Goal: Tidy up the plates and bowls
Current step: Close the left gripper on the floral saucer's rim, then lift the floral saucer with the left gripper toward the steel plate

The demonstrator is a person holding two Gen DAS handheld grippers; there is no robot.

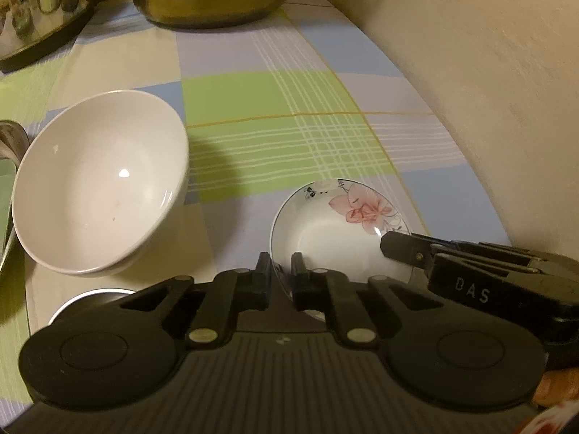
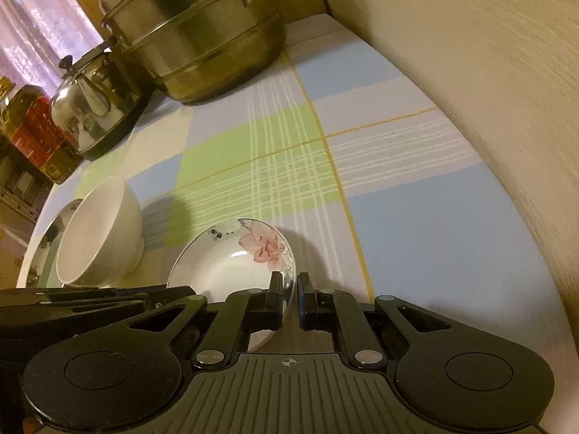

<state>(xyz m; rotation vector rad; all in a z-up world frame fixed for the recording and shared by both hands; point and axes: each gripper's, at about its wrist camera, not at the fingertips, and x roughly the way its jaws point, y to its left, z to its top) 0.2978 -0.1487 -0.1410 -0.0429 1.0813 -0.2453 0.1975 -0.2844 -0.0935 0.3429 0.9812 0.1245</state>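
Pinching opposite rims of the glossy round flower-painted ceramic dish (image 1: 325, 238), both the left hand-held gripper (image 1: 281, 264) and the right hand-held gripper (image 2: 289, 285) sit at bottom centre; open checked cloth lies above on the counter (image 2: 416, 217).

Two bowls sit on the desk (image 2: 416, 195): one plain white bowl (image 2: 101, 231) and one flowered bowl (image 2: 231, 256). Behind them stand one steel steamer pot (image 2: 195, 43), one kettle (image 2: 87, 108) and one oil bottle (image 2: 32, 126). One steel plate (image 2: 43, 242) lies beside the white bowl.
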